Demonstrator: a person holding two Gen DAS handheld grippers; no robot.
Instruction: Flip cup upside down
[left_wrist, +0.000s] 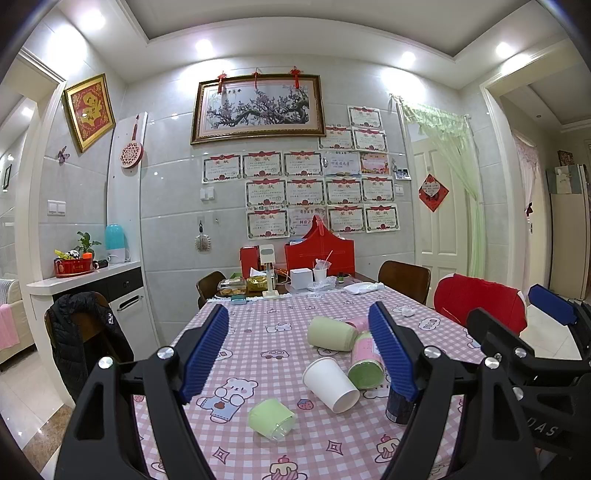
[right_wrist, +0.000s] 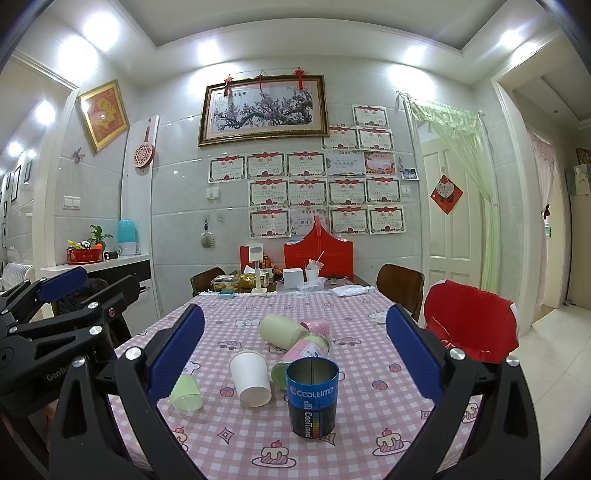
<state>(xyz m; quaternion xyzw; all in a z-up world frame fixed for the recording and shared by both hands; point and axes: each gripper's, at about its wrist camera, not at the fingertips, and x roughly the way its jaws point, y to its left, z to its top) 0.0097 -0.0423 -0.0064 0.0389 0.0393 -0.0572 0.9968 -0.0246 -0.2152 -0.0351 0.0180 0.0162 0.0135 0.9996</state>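
Note:
A blue tin cup (right_wrist: 312, 397) marked CoolTime stands upright, mouth up, on the pink checked tablecloth (right_wrist: 351, 454), centred in front of my right gripper (right_wrist: 295, 354), which is open and empty. In the left wrist view the tin (left_wrist: 398, 406) is mostly hidden behind my right-hand finger. My left gripper (left_wrist: 303, 354) is open and empty above the table. A white paper cup (right_wrist: 251, 378) lies on its side, also seen in the left wrist view (left_wrist: 331, 384). A small green cup (left_wrist: 271, 419) lies near the front.
More cups lie tipped in a cluster: a pale green one (left_wrist: 330, 333), a pink-and-green one (left_wrist: 365, 363) and a pink one (right_wrist: 317, 326). Boxes and clutter (left_wrist: 295, 277) sit at the far table end. Chairs surround the table; a red-covered chair (right_wrist: 469, 325) stands at right.

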